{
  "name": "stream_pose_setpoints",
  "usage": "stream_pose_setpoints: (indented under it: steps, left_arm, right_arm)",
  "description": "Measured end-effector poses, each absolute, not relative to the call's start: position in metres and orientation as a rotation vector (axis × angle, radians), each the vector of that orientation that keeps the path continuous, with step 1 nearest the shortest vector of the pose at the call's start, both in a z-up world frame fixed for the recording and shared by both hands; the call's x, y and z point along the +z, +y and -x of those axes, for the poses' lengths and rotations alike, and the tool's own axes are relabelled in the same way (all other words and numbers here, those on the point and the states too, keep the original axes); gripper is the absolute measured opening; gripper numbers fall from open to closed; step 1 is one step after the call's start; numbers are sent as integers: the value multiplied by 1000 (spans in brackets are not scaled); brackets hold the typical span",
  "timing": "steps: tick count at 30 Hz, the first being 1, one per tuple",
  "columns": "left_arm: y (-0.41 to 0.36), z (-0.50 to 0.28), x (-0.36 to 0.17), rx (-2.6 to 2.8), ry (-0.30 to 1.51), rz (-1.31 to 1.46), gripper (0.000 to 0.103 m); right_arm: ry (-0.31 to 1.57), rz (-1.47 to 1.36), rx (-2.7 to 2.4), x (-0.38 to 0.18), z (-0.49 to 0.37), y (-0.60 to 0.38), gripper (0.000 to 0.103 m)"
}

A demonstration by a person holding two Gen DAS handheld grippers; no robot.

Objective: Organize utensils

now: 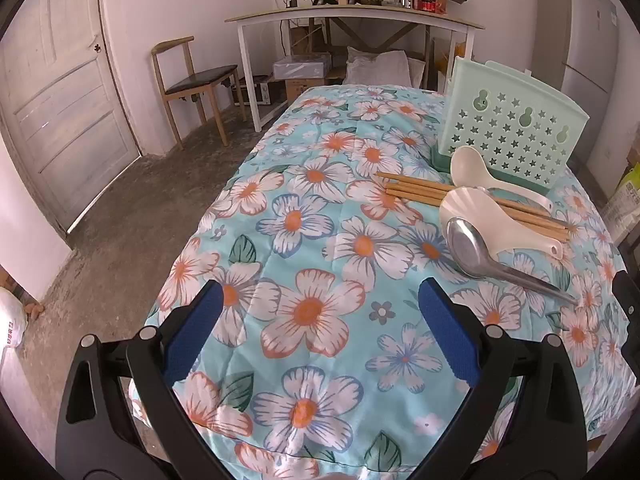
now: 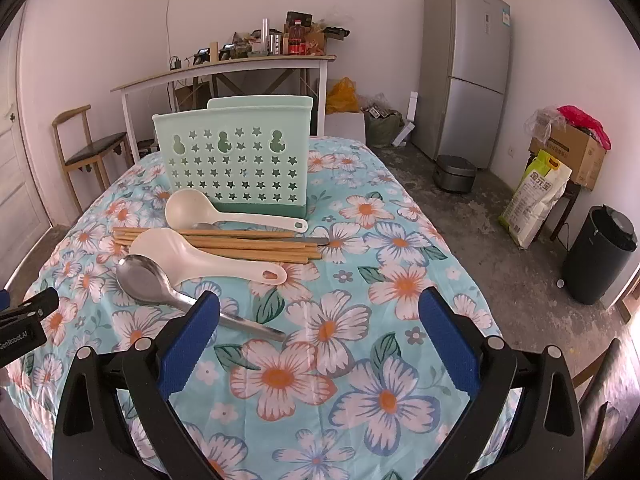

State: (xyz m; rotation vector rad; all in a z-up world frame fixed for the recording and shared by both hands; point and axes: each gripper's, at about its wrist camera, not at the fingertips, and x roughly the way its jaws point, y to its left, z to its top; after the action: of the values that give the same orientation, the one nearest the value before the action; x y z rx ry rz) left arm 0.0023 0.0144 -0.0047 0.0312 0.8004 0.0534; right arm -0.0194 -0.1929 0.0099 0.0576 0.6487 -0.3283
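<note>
Left claw: the left gripper (image 1: 320,320) points down at a slant over the cloth (image 1: 312,240); its jaws stand wide open, with nothing between them.
Right claw: the right gripper (image 2: 320,328) also slants down, jaws wide apart and empty; its left pad (image 2: 188,344) covers part of the steel spoon's handle in the right wrist view.
Cloth: soft quilted fabric, light blue with large white and orange flowers, spread over the table.
Steel spoon: the steel spoon (image 2: 148,280) is shiny metal with an oval bowl and a long flat handle; it lies left of centre in the right wrist view, just above the left pad.
White spoons: one white spoon (image 2: 188,256) of matte plastic lies across the chopsticks, a hole in its handle end; a second ladle (image 2: 200,210) lies just before the holder.
Chopsticks: the chopsticks (image 2: 248,242) are thin pale wooden sticks, side by side, in the middle of the frame.
Holder: the holder (image 2: 236,160) is mint-green plastic, upright, pierced with star holes, on a darker green base, above the utensils.
Left wrist view: all utensils lie at the right of the frame, well apart from the left claw.
</note>
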Motion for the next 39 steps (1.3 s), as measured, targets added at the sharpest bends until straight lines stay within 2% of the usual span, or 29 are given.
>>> stream_pose_setpoints:
  steps: [39]
  left_arm:
    - [11,-1,-5,41,807,-28,94]
  right_arm:
    - [650,-59,-327,10,19,-192,97]
